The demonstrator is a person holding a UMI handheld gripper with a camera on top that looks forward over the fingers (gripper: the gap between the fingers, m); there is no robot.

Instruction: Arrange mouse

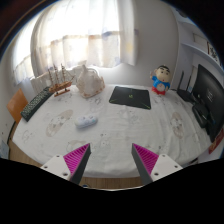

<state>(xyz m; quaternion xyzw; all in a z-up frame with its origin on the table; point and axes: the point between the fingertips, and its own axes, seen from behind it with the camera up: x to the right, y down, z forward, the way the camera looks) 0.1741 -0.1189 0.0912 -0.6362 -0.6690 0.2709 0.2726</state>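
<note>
keyboard [33,105], model ship [60,80], black mat [129,96], Doraemon figure [160,78], monitor [209,95]

There was a single view, from a wide-angle camera that rode on the tongs [111,160] and looked forward along the two fingers, whose pink pads [78,157] showed at its foot. It sat above the near edge of the bench [120,125] and tilted down across it, well back from everything ahead. Its sweep took in the whole bench top and reached the curtained window [85,40] far beyond the fingers.
</note>
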